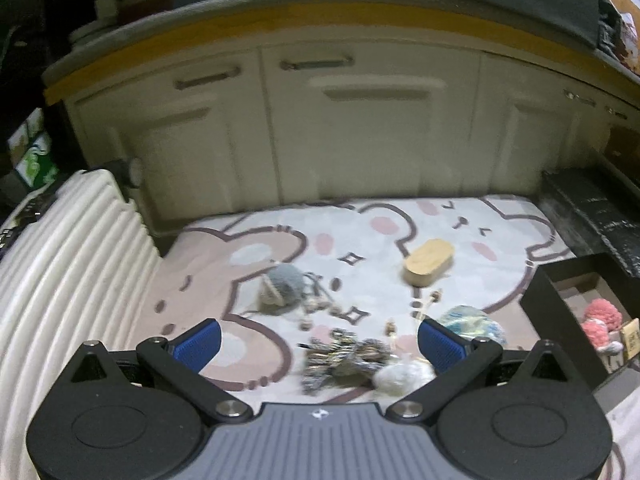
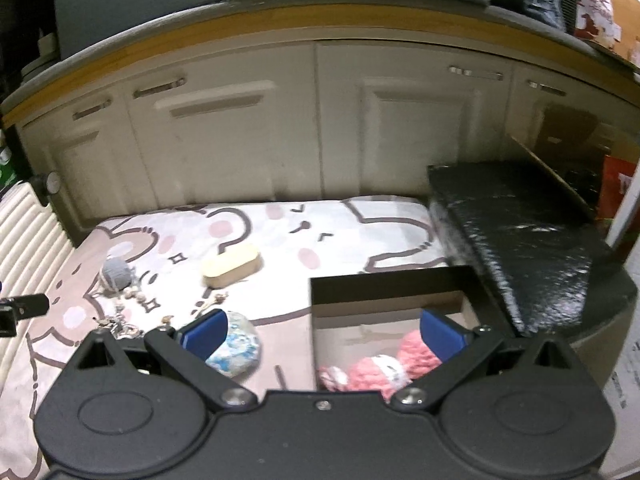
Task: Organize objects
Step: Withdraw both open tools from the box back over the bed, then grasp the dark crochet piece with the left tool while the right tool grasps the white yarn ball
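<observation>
Open box (image 2: 390,284) at the mat's (image 2: 360,232) right edge, plush toy (image 2: 384,368) inside it, ball (image 2: 236,344) just left of the box, wooden block (image 2: 232,266) and mouse toy (image 2: 116,274) farther left, cabinets (image 2: 248,140) behind the box.

light: dim indoor, soft, seemingly from above | shadows: faint on the mat (image 1: 400,216) | corners: dark, far left nearly black | blur: both views smeared, cabinet doors (image 2: 240,140) soft | distortion: strong fisheye, countertop edge (image 1: 280,20) bows | glare: sheen on black cushion (image 2: 520,240)
</observation>
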{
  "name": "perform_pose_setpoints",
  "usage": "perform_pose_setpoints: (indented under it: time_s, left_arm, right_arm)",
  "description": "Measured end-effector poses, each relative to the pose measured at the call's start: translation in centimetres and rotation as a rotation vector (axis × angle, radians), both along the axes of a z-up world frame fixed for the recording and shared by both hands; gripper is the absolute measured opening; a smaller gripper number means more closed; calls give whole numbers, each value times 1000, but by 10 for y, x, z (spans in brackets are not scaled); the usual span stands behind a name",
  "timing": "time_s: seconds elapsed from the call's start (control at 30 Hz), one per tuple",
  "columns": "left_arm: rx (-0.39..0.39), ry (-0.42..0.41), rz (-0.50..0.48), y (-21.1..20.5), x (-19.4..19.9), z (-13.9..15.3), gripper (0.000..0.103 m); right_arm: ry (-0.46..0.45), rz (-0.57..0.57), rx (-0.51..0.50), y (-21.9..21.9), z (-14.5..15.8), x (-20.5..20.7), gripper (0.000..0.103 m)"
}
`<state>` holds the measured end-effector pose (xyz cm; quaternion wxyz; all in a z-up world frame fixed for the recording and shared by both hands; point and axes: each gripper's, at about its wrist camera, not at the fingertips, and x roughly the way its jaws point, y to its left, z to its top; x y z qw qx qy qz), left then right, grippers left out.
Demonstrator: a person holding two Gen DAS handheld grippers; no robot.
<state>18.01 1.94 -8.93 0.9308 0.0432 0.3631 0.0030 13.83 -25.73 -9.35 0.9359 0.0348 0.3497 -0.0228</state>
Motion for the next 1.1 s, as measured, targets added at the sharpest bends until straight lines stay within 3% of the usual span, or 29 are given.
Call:
perform_pose_setpoints:
  time_s: [0.4,0.63,1.1]
  left_arm:
    - [-64,-89,64,38,-36,-5,103]
    - [-31,-94,90,42,-58,-20,103]
    - [-57,-12,-84,26,-82,-65,101]
  right_arm:
    - [-30,62,63,30,-14,-2,103]
    - [-35,108,66,50,-28,-2,103]
    - [-42,268,10,102,-63,13,103]
